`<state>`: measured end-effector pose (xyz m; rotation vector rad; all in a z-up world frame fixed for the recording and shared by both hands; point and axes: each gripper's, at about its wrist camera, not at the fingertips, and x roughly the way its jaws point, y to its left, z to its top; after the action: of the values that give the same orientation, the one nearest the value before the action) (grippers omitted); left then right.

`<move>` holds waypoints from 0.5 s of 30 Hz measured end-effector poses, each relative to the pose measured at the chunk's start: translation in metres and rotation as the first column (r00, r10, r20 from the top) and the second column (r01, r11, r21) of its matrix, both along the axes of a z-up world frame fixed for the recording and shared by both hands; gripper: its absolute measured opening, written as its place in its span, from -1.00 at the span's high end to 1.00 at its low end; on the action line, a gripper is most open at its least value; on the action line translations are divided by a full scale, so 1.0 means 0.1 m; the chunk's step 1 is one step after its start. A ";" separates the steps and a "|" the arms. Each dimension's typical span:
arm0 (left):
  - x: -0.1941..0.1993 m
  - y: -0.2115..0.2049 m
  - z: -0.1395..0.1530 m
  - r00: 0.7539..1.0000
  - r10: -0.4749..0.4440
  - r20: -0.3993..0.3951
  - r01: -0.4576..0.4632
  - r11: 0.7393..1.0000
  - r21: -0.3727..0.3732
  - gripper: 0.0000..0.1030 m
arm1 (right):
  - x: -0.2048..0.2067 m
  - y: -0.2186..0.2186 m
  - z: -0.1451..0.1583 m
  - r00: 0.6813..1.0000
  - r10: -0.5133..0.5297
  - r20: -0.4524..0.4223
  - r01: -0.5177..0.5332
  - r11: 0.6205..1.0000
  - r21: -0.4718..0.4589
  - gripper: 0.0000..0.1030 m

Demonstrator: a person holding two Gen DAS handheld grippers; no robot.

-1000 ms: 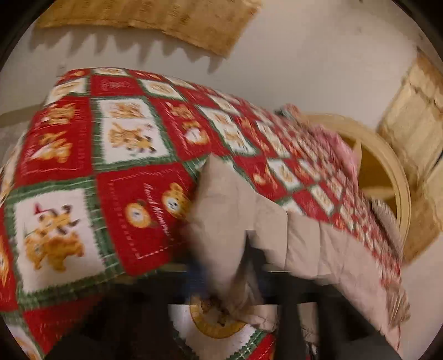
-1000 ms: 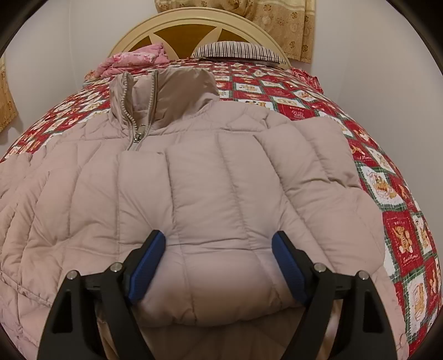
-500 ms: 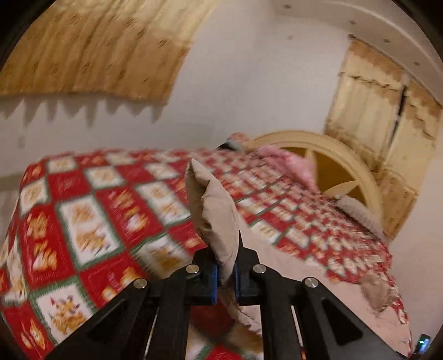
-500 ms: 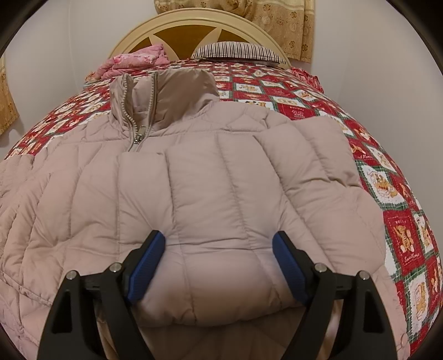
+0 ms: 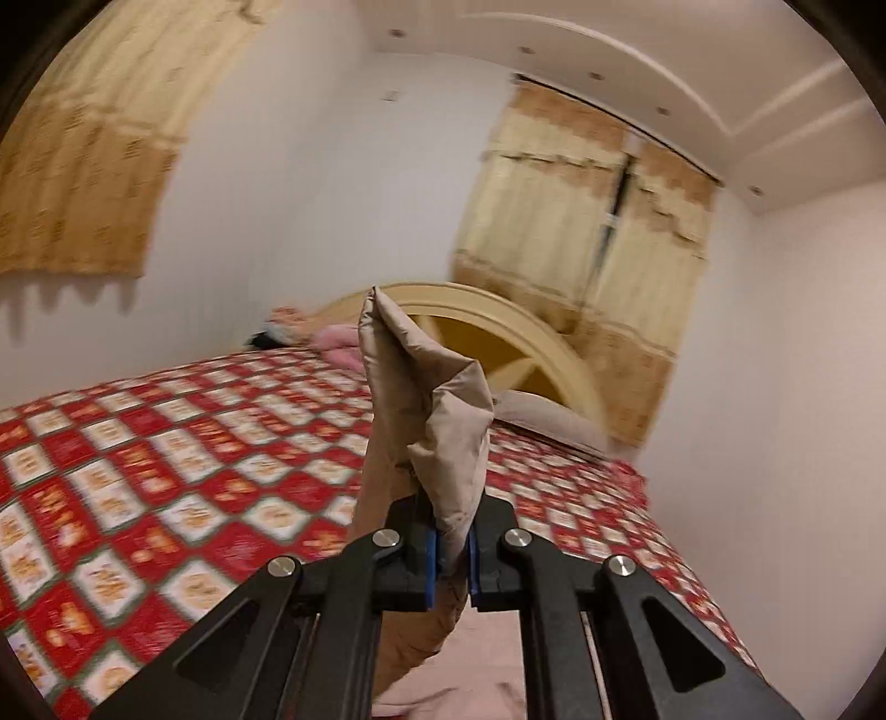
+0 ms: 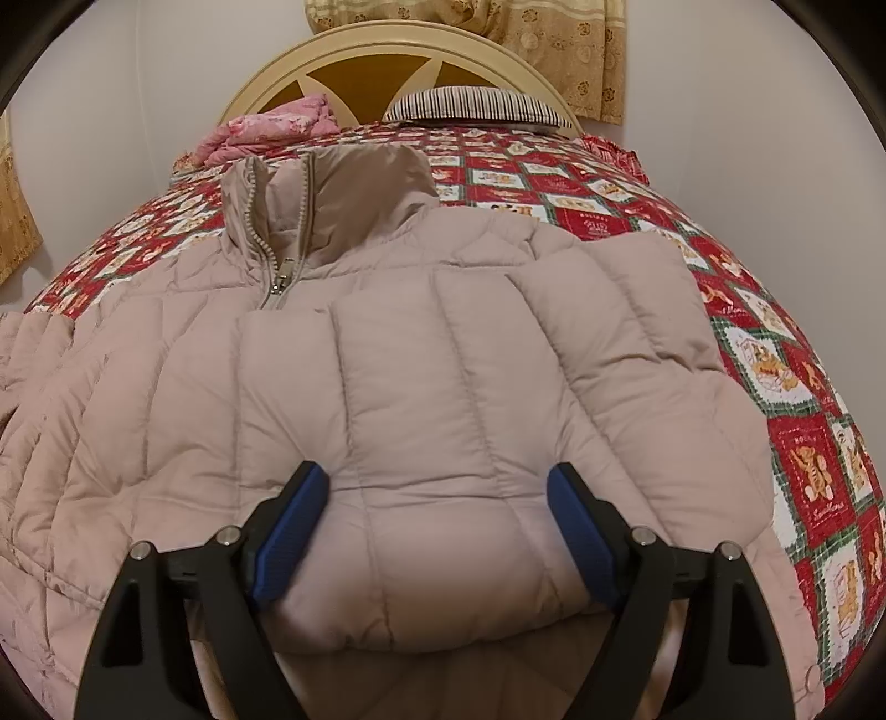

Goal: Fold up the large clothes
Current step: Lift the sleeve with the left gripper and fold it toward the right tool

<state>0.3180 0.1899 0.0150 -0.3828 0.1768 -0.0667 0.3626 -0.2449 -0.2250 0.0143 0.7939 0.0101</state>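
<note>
bedroom, white walls, beige patterned curtains (image 5: 587, 221), bed with a red christmas patchwork quilt (image 6: 803, 421) and a cream arched headboard (image 6: 398, 50). a striped pillow (image 6: 476, 105) and a pink bundle of cloth (image 6: 277, 124) lie up by the headboard. a beige puffer jacket (image 6: 443, 387) is spread front-up across the quilt, collar toward the headboard, zipper (image 6: 279, 277) partly open at the neck. left gripper (image 5: 449, 551) is clamped tight on a bunched piece of the jacket fabric, which sticks up above the pads and hangs down below them, raised above the bed. right gripper (image 6: 437, 531) has its jaws wide apart, one blue pad (image 6: 288, 531) on either side of a folded bulge of the jacket near the hem; contact unclear.
</note>
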 end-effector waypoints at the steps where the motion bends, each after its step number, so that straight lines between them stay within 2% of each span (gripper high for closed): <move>1: 0.04 -0.14 0.02 1.000 -0.031 0.002 0.031 0.999 0.012 0.87 | -0.01 -0.02 0.01 1.000 -0.004 0.007 0.004 1.000 0.012 -0.66; 7: 0.32 -0.98 -0.06 0.981 -0.195 -0.019 0.196 0.979 0.057 0.87 | -0.03 -0.08 0.01 1.000 -0.010 0.018 0.009 0.999 0.050 -0.67; 15: 0.56 -1.83 -0.42 0.939 -0.328 -0.102 0.336 0.939 0.072 0.87 | -0.03 -0.13 0.00 1.000 -0.009 0.019 0.007 0.997 0.081 -0.68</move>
<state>0.3738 0.0066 -0.0267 -0.2640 0.3304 -0.3751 0.3601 -0.2575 -0.2247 0.0935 0.7741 0.0348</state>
